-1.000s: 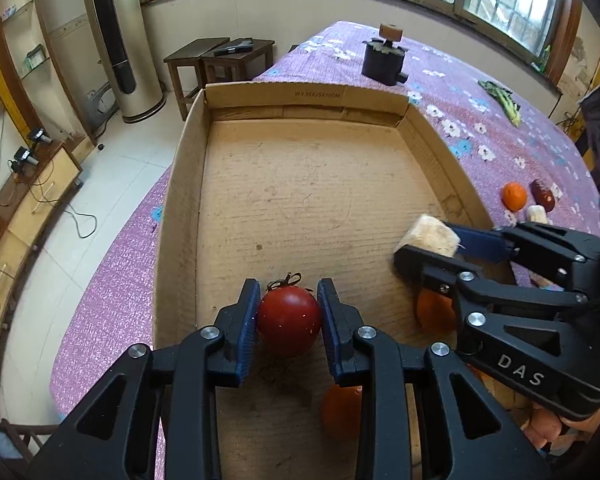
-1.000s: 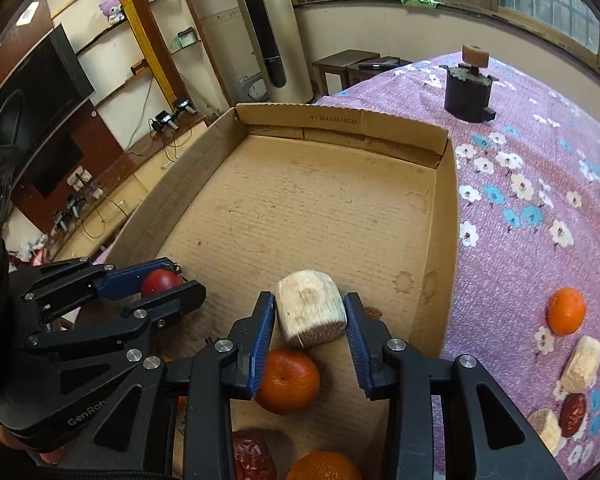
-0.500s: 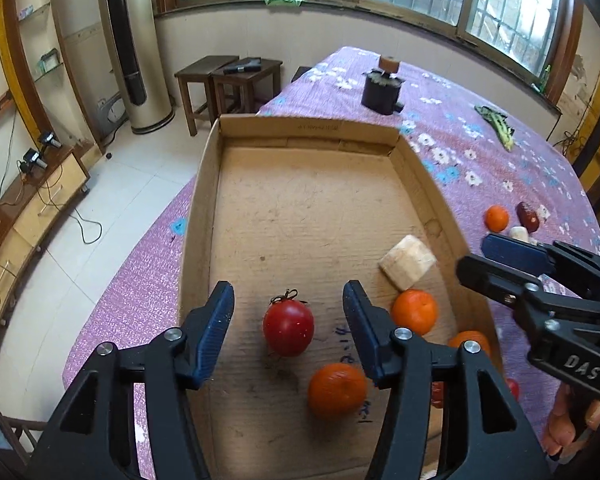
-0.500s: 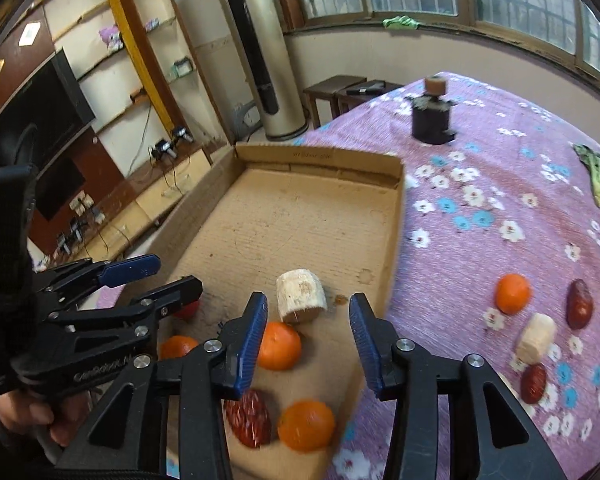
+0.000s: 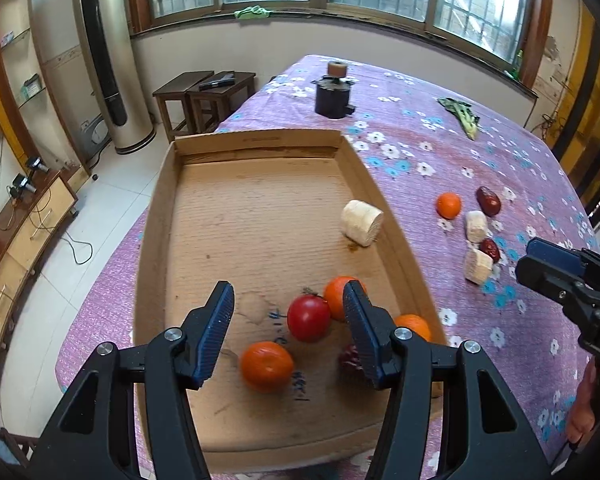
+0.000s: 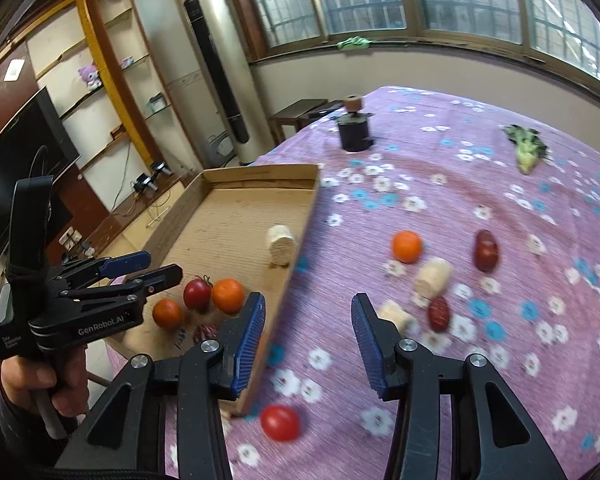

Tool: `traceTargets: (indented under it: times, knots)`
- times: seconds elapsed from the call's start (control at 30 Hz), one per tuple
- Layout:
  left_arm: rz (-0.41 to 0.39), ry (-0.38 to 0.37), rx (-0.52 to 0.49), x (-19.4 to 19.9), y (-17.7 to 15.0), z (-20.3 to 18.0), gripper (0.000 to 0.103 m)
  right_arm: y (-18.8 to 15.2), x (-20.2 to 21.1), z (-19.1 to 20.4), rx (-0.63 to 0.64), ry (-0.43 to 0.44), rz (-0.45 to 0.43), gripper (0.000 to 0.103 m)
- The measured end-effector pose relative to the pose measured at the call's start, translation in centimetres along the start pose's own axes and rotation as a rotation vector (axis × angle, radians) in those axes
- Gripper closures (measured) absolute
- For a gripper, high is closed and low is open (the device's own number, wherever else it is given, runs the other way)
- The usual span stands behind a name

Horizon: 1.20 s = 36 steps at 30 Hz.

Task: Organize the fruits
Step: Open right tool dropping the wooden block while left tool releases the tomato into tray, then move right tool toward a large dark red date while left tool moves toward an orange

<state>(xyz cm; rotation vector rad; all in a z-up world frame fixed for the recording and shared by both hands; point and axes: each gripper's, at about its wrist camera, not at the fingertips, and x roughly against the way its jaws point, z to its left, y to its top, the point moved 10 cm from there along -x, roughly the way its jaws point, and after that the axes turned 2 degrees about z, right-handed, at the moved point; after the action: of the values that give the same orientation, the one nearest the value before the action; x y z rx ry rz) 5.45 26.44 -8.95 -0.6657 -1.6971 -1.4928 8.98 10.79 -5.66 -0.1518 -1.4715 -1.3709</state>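
Left gripper (image 5: 286,328) jaws wide apart, empty, above corrugated cardboard tray (image 5: 156,216), frame centre. In the tray: glossy red tomato (image 5: 309,317), round oranges (image 5: 266,365), pale cut cylinder chunk (image 5: 362,222). Right gripper (image 6: 308,330) opening, nothing between jaws, over purple floral cloth on desk (image 6: 500,184); wrinkled red dates (image 6: 486,255), an orange and pale chunks lie centre-right.

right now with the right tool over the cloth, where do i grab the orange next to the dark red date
Take the orange across its middle, coming from above, one pad on each side. It is round and sits alone on the tablecloth, apart from the date and the pale chunk, so either side looks free. The right tool is empty, its jaws opening.
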Motion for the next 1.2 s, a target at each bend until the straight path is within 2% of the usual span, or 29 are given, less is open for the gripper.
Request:
traceTargets:
  times: [0.57,0.83,1.2]
  knots:
    - [-0.005,-0.068,-0.07,1.5,-0.3,-5.0,0.047,-3.1,4.4,-7.3,-0.116,-0.094,-0.036,0.054]
    - [0.006,-0.121,-0.121,1.6,-0.6,-9.0,0.048,-4.1,5.2,-9.4,-0.152,-0.116,-0.04,0.054]
    - [0.045,-0.191,-0.194,0.8,-1.3,-13.8,0.048,-3.9,5.1,-10.6,-0.158,-0.132,-0.041,0.054]
